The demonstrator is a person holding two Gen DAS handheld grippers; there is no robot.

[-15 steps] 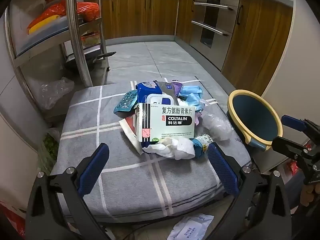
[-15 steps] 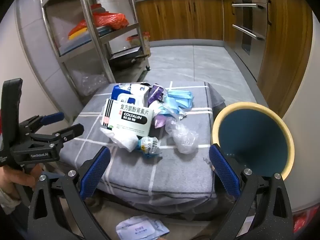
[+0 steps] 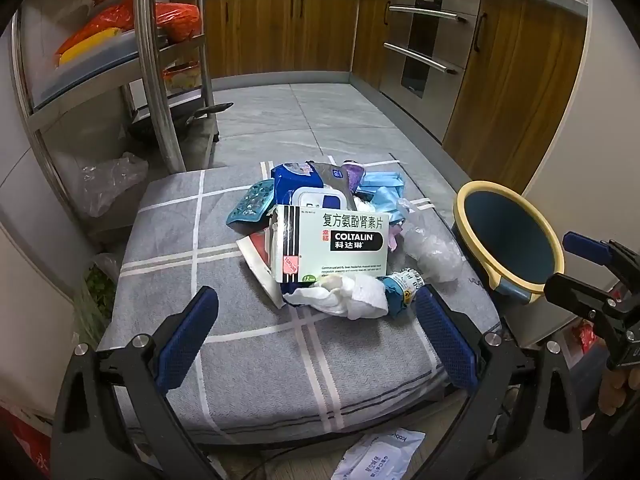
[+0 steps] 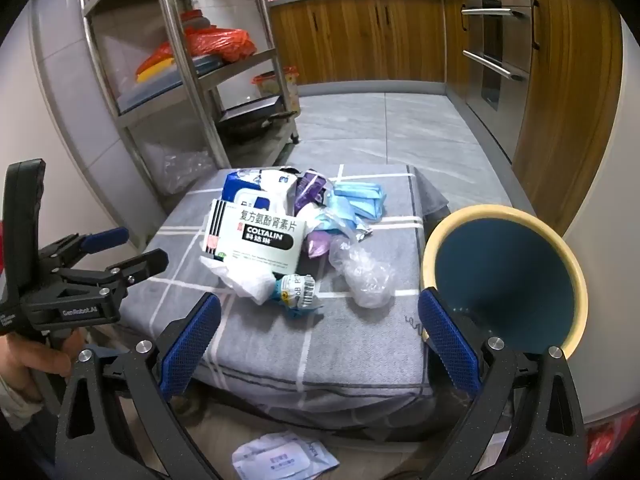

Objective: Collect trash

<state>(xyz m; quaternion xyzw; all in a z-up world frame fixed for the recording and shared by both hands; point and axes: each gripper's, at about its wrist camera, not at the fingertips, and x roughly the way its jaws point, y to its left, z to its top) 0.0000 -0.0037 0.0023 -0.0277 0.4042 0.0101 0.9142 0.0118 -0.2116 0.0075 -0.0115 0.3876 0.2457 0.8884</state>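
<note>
A heap of trash lies on a grey checked cushion (image 3: 248, 336): a white-green COLTALIN box (image 3: 336, 246), a crumpled white tissue (image 3: 348, 294), a small labelled bottle (image 3: 406, 286), clear plastic wrap (image 3: 434, 254), blue packets and wipes behind. The box (image 4: 256, 242), bottle (image 4: 298, 292) and wrap (image 4: 362, 272) also show in the right wrist view. A blue bin with a cream rim (image 3: 516, 240) (image 4: 504, 276) stands right of the cushion. My left gripper (image 3: 316, 340) is open, just short of the tissue. My right gripper (image 4: 318, 344) is open over the cushion's front edge.
A steel shelf rack (image 3: 160, 80) with bags stands at the back left. Wooden cabinets and an oven (image 3: 424, 48) line the back and right. A flat white packet (image 3: 380, 454) (image 4: 280, 460) lies on the floor below the cushion.
Both grippers have shifted only slightly; the trash heap and bin have not moved.
</note>
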